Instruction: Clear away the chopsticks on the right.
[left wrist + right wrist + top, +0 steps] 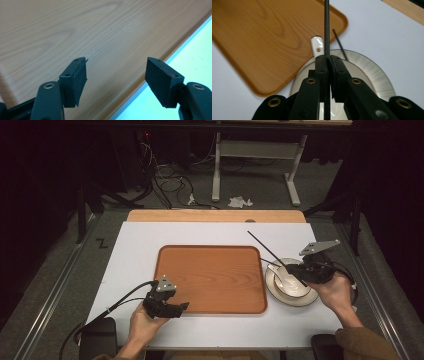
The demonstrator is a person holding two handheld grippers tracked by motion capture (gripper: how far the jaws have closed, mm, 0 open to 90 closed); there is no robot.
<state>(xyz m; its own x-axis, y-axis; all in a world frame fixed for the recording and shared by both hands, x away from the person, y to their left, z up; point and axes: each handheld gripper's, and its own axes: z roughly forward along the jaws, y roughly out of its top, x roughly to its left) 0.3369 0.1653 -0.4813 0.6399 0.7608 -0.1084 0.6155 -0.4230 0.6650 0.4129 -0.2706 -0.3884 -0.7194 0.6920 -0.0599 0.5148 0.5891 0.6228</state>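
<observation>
My right gripper (pixel 296 270) (pixel 327 58) is shut on a thin black chopstick (pixel 270 251) (pixel 327 27), which slants up and away over a white plate (pixel 300 301) (pixel 372 72). A white spoon (pixel 280 275) (pixel 317 46) lies in the plate, with its handle towards the tray. A second black chopstick (pixel 339 43) rests on the plate's far rim. An empty wooden tray (pixel 210 275) (pixel 75 30) sits mid-table. My left gripper (pixel 181 307) (pixel 116 75) hovers open over the tray's near left edge, with nothing between its pads.
A white mat (pixel 135 245) covers the wooden table (pixel 215 216). Beyond the table's far edge, on the floor, are cables (pixel 170 182), a crumpled paper (pixel 239 201) and the legs of a white stand (pixel 216 170).
</observation>
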